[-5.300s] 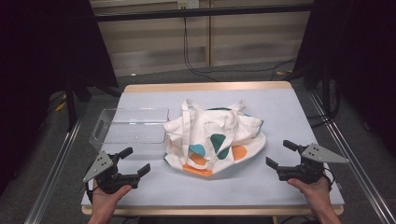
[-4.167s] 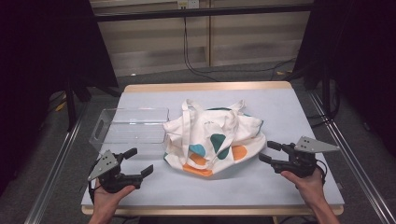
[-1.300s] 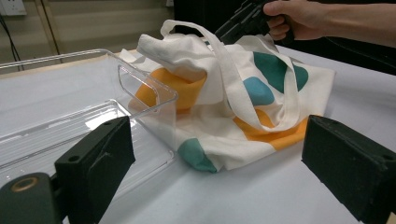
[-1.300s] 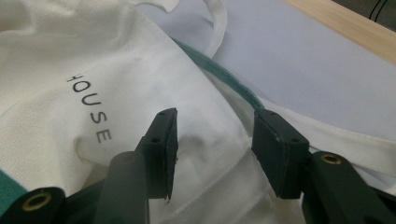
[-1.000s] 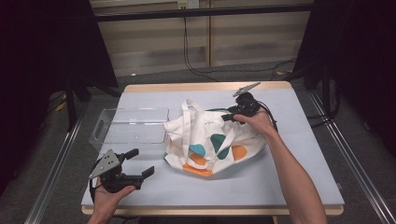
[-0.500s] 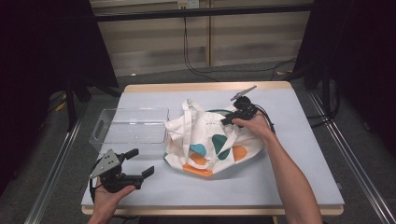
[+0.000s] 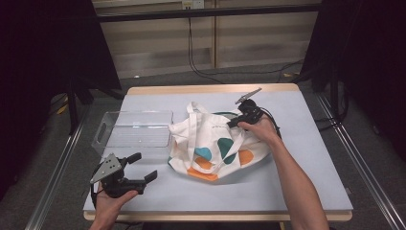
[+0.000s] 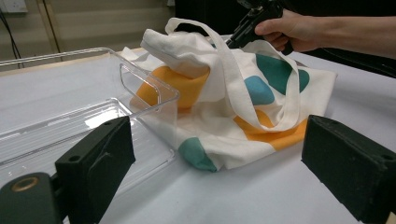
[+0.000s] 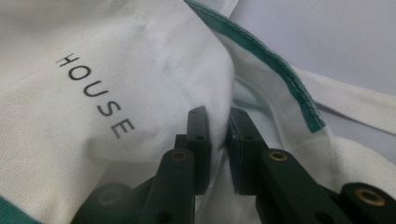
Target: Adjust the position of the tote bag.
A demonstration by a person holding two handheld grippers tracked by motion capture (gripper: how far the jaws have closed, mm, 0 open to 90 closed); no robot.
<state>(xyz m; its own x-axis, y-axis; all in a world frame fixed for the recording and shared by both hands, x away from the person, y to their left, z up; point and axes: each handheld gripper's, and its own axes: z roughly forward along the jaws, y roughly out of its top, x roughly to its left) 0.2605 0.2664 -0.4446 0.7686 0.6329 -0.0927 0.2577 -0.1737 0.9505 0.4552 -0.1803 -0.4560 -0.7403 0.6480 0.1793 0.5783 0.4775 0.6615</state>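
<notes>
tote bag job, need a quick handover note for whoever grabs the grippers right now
Right gripper: jaws have just been closing and now pinch a fold of the tote bag near its far edge.
Left gripper: open, holding nothing, low at the near left of the table.
Bag lies crumpled mid-table, straps loose on top, its left side against the clear tray, which looks empty.
Done: first grip on the bag.
Left: probably lift or spread the bag; the left gripper has not touched it yet.

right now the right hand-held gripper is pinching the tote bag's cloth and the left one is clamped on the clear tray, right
Not quite. The right hand-held gripper does pinch the tote bag, but the left hand-held gripper is open on nothing: the left gripper view shows its jaws spread wide, short of the clear tray.
</notes>
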